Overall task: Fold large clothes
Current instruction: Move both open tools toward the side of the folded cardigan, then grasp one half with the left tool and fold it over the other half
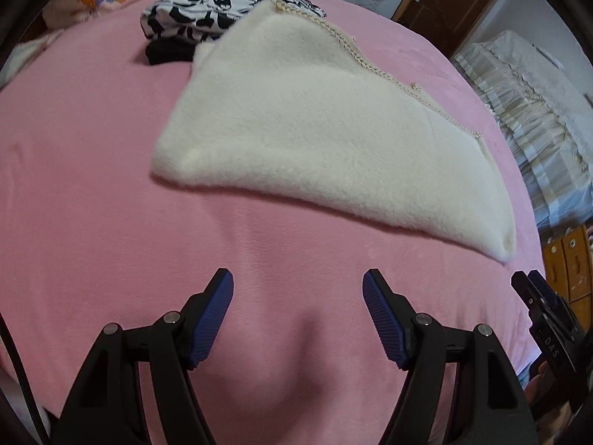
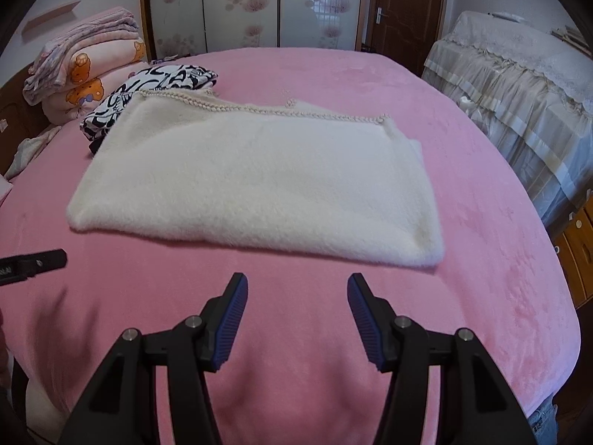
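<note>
Cream fleece garment [image 2: 255, 181] lies folded flat on pink bedspread [image 2: 481, 259], braided trim edge on far side, its far-left corner overlapping a black-and-white patterned cloth [image 2: 155, 81]. L gripper [image 1: 298, 285] and R gripper [image 2: 296, 289] both hover over bare spread near the garment's near edge, fingers spread wide, nothing held.

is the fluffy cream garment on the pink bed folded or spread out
Folded. The fluffy cream garment lies as a compact rectangle with no sleeves sticking out, its braided trim edge along the far side, flat on the pink bed cover.
</note>
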